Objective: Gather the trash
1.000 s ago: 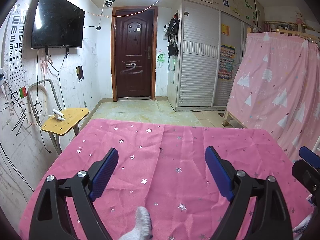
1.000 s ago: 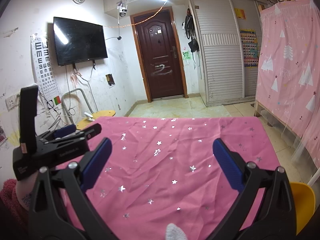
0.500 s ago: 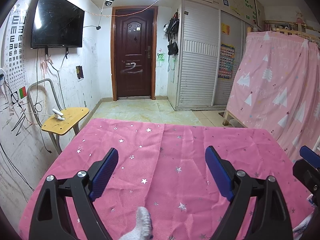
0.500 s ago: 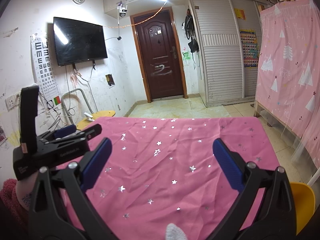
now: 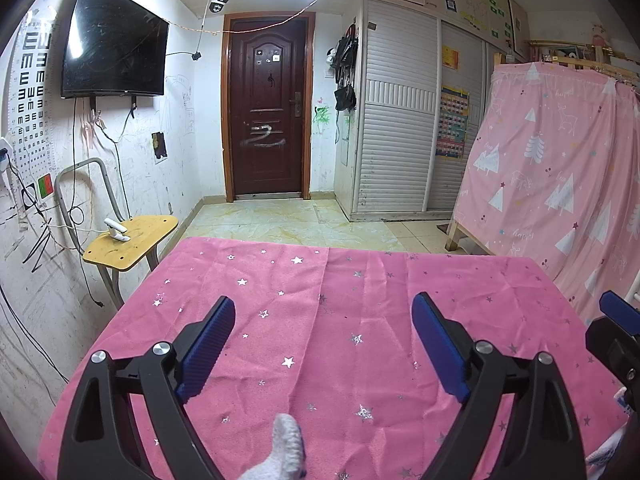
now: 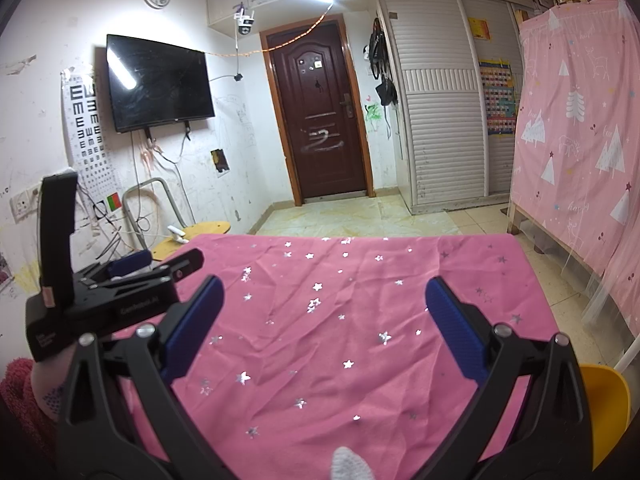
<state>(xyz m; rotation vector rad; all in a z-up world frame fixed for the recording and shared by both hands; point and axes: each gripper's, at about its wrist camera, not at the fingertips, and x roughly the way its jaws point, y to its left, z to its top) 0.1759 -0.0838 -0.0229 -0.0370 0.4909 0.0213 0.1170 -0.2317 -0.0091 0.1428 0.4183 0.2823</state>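
No trash shows in either view. My left gripper (image 5: 322, 314) is open and empty, its blue pads spread wide above a table under a pink star-print cloth (image 5: 348, 280). My right gripper (image 6: 324, 294) is open and empty too, held over the same cloth (image 6: 340, 280). The left gripper's body (image 6: 108, 292) shows at the left of the right wrist view. The right gripper's edge (image 5: 616, 332) shows at the far right of the left wrist view.
A small yellow side table (image 5: 132, 242) with a white object stands left of the table by the wall. A yellow chair edge (image 6: 604, 412) is at the right. A pink curtain (image 5: 560, 184) hangs at the right. A dark door (image 5: 268, 112) is straight ahead.
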